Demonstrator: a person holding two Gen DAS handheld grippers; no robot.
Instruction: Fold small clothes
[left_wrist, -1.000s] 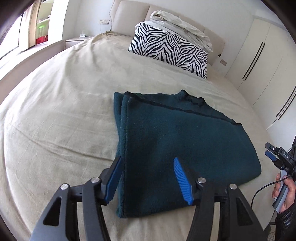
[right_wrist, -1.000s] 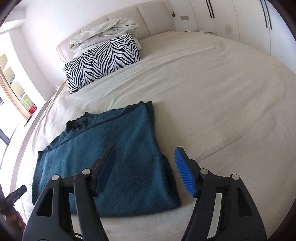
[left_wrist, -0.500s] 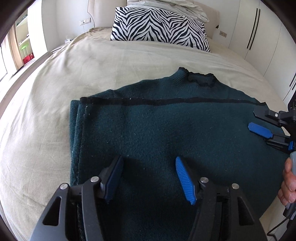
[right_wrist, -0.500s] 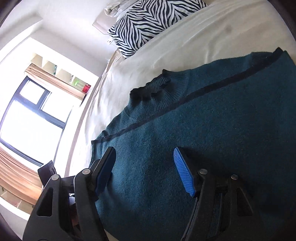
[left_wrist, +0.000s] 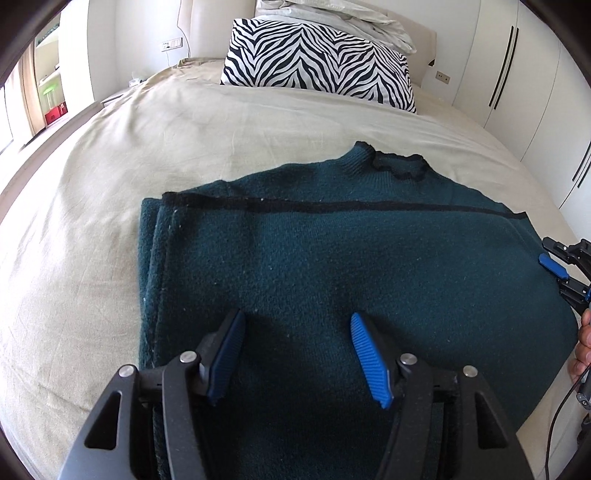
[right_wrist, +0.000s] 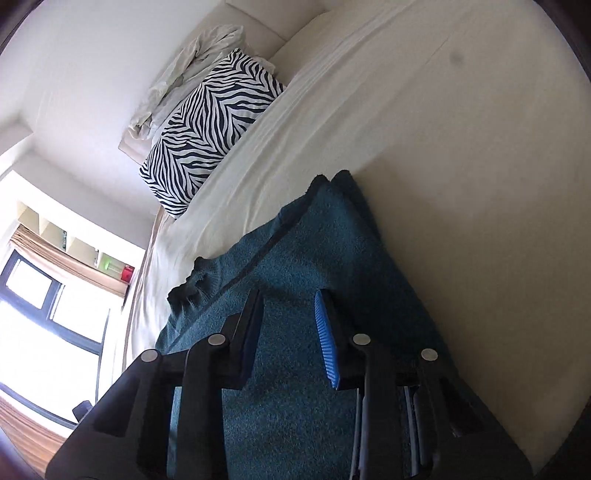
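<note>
Bedsheet under sweater; right tool closing, empty.

Your right gripper has been closing; its fingers, still apart, hover over the teal sweater at lower centre.

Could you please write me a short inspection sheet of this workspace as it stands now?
Surface: bed, beige cover, lightly creased.
Job's things: dark teal sweater, partly folded, lying flat, collar toward the headboard.
Clutter: zebra pillow with a crumpled pale sheet behind it.
Grippers: left gripper open above the sweater's near part; right gripper at the sweater's side edge, fingers have just been closing, no fabric visibly pinched.
Cables: thin black cable by the person's hand.
Surroundings: white wardrobes, window.
</note>
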